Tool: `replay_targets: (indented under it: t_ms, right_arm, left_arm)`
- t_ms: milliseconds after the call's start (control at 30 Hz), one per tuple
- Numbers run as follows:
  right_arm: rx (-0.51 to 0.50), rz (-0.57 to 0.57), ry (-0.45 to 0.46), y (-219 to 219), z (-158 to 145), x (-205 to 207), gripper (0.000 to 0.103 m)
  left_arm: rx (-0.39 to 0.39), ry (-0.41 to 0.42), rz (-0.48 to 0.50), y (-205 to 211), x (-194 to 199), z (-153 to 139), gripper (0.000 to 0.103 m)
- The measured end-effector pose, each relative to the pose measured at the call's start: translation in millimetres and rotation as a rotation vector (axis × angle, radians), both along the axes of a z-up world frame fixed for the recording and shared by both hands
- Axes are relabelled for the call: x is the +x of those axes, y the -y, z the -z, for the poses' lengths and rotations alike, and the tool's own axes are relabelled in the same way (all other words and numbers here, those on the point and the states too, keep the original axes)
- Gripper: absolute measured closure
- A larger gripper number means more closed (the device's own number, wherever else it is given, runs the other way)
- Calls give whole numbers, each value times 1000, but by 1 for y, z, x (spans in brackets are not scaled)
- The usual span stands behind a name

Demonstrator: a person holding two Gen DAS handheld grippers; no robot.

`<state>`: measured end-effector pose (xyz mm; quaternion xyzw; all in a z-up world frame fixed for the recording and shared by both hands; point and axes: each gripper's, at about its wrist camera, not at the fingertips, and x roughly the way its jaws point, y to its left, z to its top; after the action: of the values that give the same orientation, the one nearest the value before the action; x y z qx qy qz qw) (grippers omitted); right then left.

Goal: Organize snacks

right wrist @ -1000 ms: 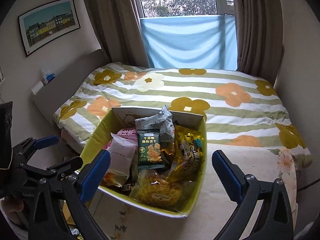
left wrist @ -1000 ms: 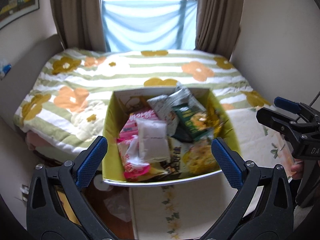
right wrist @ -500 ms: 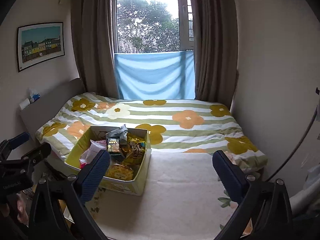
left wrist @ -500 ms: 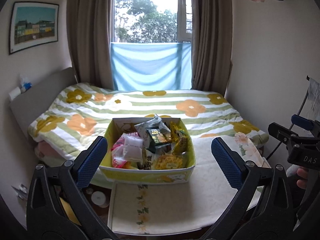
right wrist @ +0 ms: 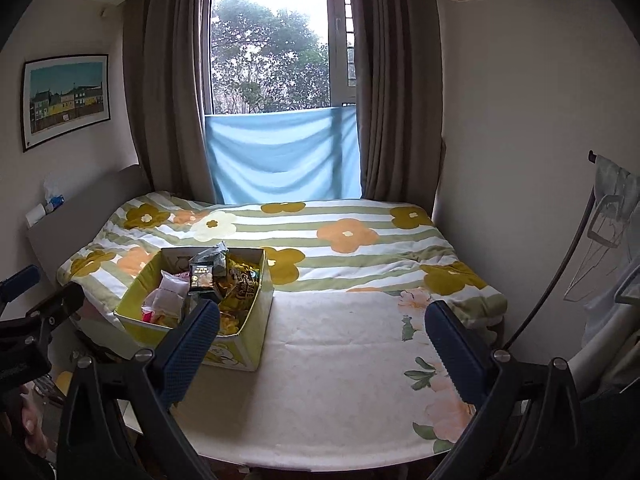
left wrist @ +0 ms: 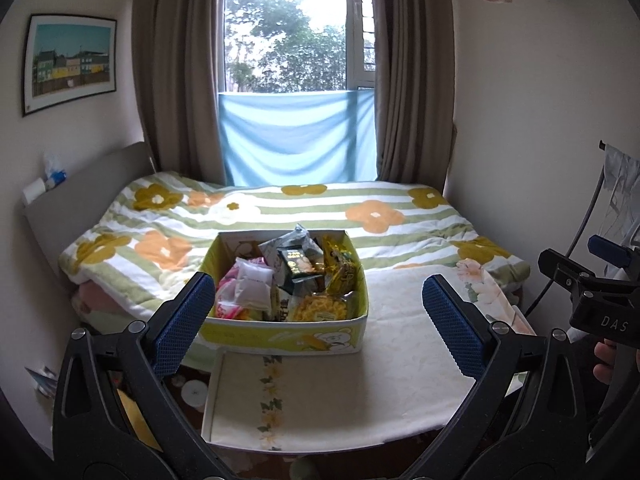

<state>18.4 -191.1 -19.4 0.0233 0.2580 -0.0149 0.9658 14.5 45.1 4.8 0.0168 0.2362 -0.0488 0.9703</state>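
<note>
A yellow-green cardboard box full of snack packets stands at the far left of a cloth-covered table. It holds a white packet, a dark green packet and yellow packets. The box also shows in the right wrist view. My left gripper is open and empty, well back from the box. My right gripper is open and empty, to the right of the box and back from it.
A bed with a flowered, striped cover lies behind the table. A headboard shelf is at the left, walls at right, curtains and a window at the back. A cable and hangers hang at the right.
Both grippers have pulled back and up from the box, which now looks small and far. The jaws stayed open and empty. The box has not moved.
</note>
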Motion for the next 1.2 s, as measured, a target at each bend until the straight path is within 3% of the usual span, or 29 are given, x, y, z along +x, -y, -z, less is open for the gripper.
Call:
replay_targets:
  t_ms: [1200]
  right_arm:
    - [-9,26,-18,1,0,-4,1]
  left_arm:
    - [-31,-26,7,-2,0,10,0]
